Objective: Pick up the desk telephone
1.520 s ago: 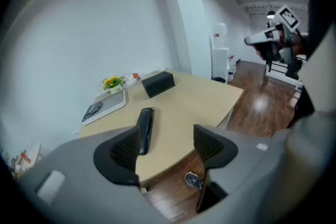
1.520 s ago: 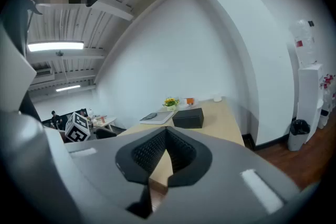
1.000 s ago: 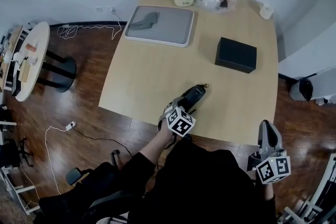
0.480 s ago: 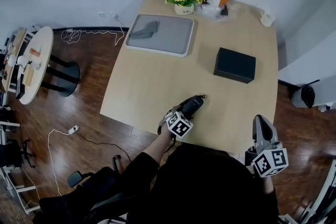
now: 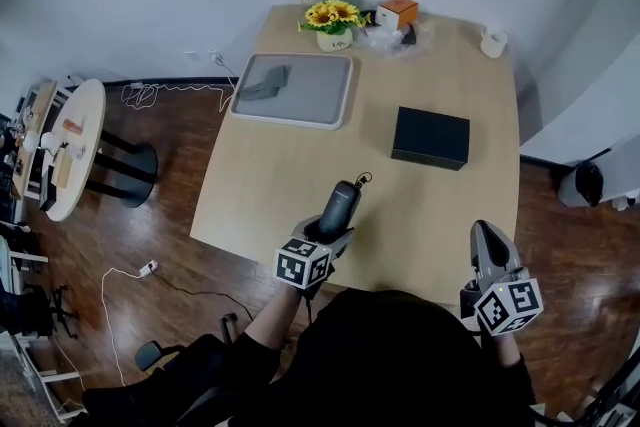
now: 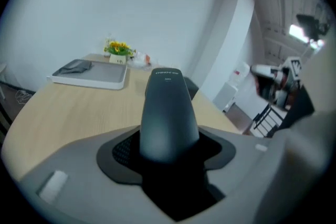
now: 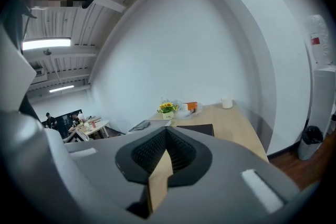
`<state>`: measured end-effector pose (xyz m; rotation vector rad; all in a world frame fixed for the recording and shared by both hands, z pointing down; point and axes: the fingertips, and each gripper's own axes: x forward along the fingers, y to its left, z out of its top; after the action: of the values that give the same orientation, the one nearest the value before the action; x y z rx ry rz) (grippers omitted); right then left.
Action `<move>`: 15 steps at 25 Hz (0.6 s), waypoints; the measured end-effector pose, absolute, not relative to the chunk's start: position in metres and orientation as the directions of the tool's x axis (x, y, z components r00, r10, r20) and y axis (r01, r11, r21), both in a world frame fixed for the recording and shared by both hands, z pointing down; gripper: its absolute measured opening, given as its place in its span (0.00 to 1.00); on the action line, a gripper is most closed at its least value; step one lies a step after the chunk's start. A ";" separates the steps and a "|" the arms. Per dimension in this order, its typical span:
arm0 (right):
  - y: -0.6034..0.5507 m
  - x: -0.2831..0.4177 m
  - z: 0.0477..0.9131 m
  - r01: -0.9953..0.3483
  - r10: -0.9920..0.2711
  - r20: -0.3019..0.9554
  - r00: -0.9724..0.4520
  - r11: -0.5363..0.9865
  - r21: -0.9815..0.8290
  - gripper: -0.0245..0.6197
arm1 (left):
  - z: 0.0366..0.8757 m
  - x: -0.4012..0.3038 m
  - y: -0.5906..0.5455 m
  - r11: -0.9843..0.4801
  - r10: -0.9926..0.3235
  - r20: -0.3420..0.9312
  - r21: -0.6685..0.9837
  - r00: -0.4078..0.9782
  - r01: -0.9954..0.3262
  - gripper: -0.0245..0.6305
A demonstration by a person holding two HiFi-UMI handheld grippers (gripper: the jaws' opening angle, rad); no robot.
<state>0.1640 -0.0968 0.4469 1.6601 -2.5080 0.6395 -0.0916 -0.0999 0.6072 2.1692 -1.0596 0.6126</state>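
Observation:
A dark grey telephone handset (image 5: 338, 205) sticks out of my left gripper (image 5: 325, 230), which is shut on its near end, near the front edge of the wooden table (image 5: 270, 175). A short curl of cord (image 5: 362, 179) shows at the handset's far tip. In the left gripper view the handset (image 6: 168, 107) fills the middle, clamped by the left gripper (image 6: 168, 152) and pointing out over the table. My right gripper (image 5: 487, 243) hangs at the table's front right corner, holding nothing. Its jaws in the right gripper view (image 7: 165, 157) are together, with only a thin slit between them.
A black box (image 5: 430, 137) lies right of centre. A grey tray (image 5: 318, 93) with a dark cloth (image 5: 264, 82) sits at the back left. Sunflowers (image 5: 333, 18), an orange box (image 5: 397, 12) and a white mug (image 5: 492, 42) line the far edge. A round side table (image 5: 70, 145) stands left.
My left gripper has swung so the handset points more straight away from me than before. The head view has shifted, and the right gripper has hardly moved.

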 end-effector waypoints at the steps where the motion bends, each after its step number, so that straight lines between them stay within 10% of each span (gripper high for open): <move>1: -0.098 0.163 0.445 -0.891 -0.865 0.275 -0.420 0.336 -0.304 0.04 | 0.580 -0.088 -0.103 -0.469 -0.556 0.590 0.359 0.585 -0.807 0.44; 15: -0.105 0.158 0.425 -0.875 -0.866 0.205 -0.456 0.394 -0.281 0.04 | 0.375 -0.057 -0.105 -0.571 -0.798 0.110 0.175 0.592 -0.802 0.44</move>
<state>0.1582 -0.1047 0.4253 1.6245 -2.6022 0.5496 -0.0571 -0.1054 0.3746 2.6145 -1.3317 0.0270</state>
